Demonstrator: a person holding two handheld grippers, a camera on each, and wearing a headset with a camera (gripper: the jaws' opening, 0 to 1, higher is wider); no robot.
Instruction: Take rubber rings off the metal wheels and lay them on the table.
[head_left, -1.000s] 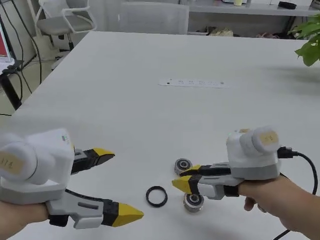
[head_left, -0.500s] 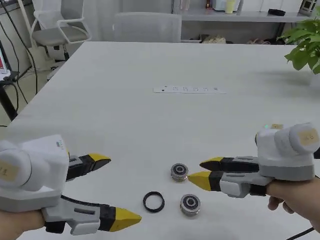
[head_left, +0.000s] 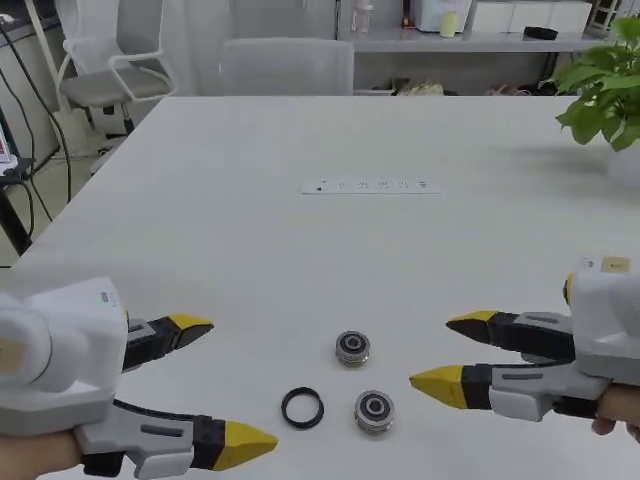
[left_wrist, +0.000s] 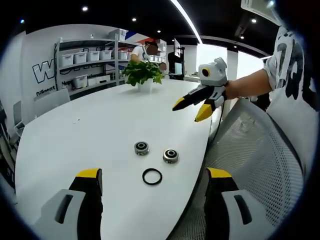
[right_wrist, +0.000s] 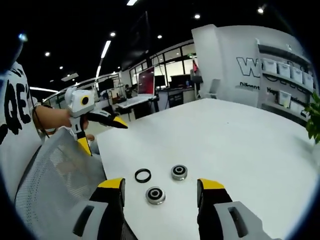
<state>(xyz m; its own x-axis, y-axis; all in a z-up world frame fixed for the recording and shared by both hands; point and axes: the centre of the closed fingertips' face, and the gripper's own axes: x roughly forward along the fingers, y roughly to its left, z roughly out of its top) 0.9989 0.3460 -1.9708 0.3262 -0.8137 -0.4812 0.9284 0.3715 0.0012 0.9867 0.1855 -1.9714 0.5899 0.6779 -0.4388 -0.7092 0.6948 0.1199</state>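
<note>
Left gripper (head_left: 232, 382): jaws spread wide, nothing in them, sitting by the near edge of the table (head_left: 250, 220).
Right gripper (head_left: 438, 351): spread too, empty, off to the right of the wheels.
Rubber ring (head_left: 302, 408): flat on the table, loose, just left of the nearer wheel (head_left: 374, 411).
Farther wheel (head_left: 352, 348): just behind those two, touching neither.
Head view extra: a white power strip (head_left: 370, 186) mid-table.
Gripper views extra: each one catches the other gripper across the parts, plus a mesh chair back (left_wrist: 250, 150).

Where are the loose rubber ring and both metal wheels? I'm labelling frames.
rubber ring (head_left: 284, 408), head view, band's left side
far metal wheel (head_left: 352, 347), head view, dark hub
near metal wheel (head_left: 374, 409), head view, dark hub
</note>
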